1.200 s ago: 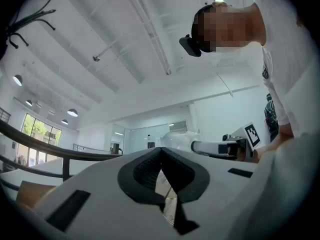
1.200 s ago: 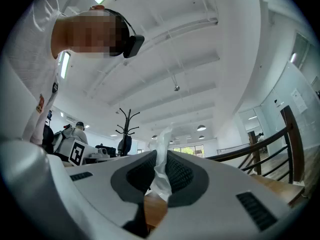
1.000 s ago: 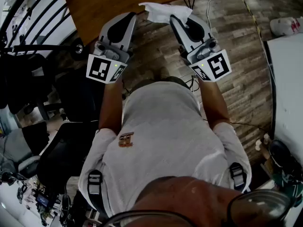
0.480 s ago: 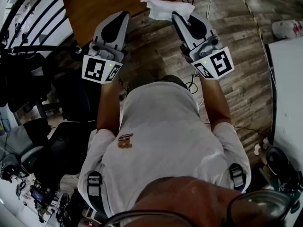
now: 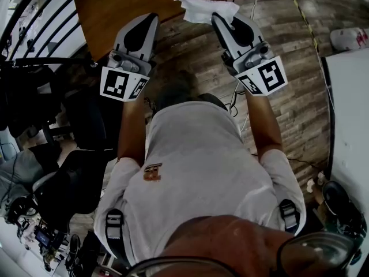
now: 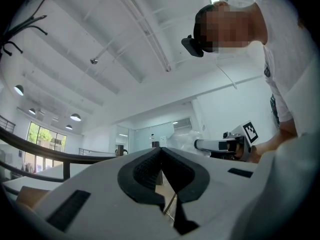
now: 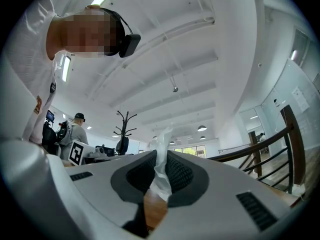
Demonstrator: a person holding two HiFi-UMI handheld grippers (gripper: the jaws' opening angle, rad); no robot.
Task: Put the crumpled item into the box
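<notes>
Head view looks steeply down past the person's pale shirt (image 5: 196,166) to a brown wooden surface (image 5: 121,4) that fills the top of the frame, its near edge running slantwise from the left side up toward the upper right. Both grippers reach up toward that edge. The left gripper (image 5: 151,17) has its jaws closed together with nothing between them, as the left gripper view confirms. The right gripper (image 5: 221,21) has its jaws pinched on the crumpled item (image 5: 204,9), a white, tissue-like wad that spreads out from the jaw tips and hangs at the edge of the surface, partly over the wood. Below the surface lies a floor (image 5: 282,56) of grey-brown planks, crossed by a thin cable (image 5: 237,105). A dark curved railing (image 5: 34,22) sweeps across the upper left, black office chairs (image 5: 86,126) crowd the left side, and a white table (image 5: 349,97) runs down the right edge. The gripper views look upward into a bright room with a white beamed ceiling (image 7: 200,44), round hanging lamps (image 6: 75,117) and tall windows (image 6: 40,154). In the right gripper view a coat stand (image 7: 123,129) rises left of centre, and another person in a cap (image 7: 76,130) stands at the far left.
</notes>
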